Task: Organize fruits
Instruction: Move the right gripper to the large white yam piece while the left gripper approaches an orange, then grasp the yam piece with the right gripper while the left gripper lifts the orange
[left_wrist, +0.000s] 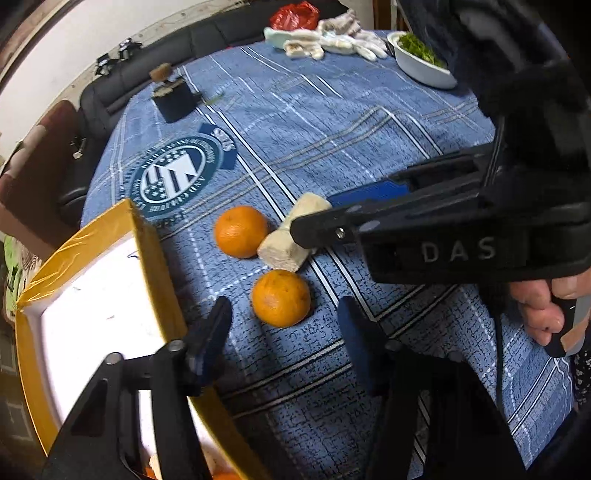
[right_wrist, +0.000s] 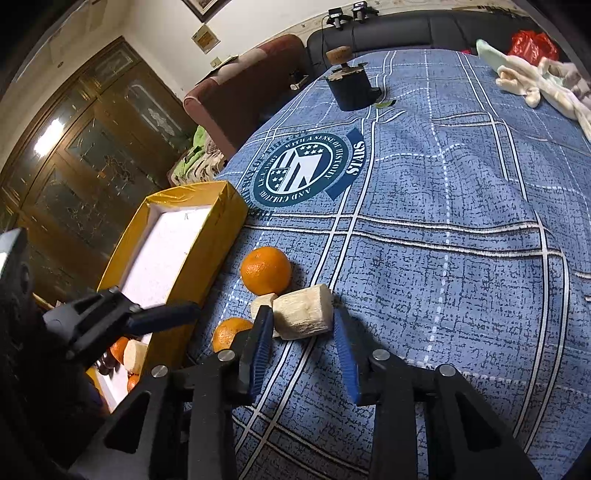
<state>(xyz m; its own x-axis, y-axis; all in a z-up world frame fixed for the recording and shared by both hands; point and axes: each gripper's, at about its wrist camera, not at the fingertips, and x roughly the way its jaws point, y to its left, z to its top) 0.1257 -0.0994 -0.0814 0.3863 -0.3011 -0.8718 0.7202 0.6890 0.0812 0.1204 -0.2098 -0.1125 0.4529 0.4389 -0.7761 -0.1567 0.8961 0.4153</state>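
Two oranges lie on the blue tablecloth: the near one (left_wrist: 281, 298) (right_wrist: 229, 333) and the far one (left_wrist: 241, 231) (right_wrist: 266, 270). Two pale cut chunks lie between them: one (left_wrist: 282, 250) (right_wrist: 263, 304) and one (left_wrist: 309, 205) (right_wrist: 304, 312). My left gripper (left_wrist: 284, 325) is open, its fingers flanking the near orange just short of it. My right gripper (right_wrist: 303, 343) (left_wrist: 317, 229) is open, its blue pads either side of the larger chunk, not closed on it. A yellow box (left_wrist: 147, 258) (right_wrist: 207, 258) with a white inside stands at the left and holds oranges (right_wrist: 120, 349) and a chunk (right_wrist: 133, 355).
A dark square container (left_wrist: 173, 99) (right_wrist: 351, 90) stands at the far side. A white bowl of greens (left_wrist: 424, 61), pale cloths (left_wrist: 332, 40) (right_wrist: 535, 81) and a red bag (left_wrist: 295, 16) (right_wrist: 532, 44) lie at the far end. Sofas border the table.
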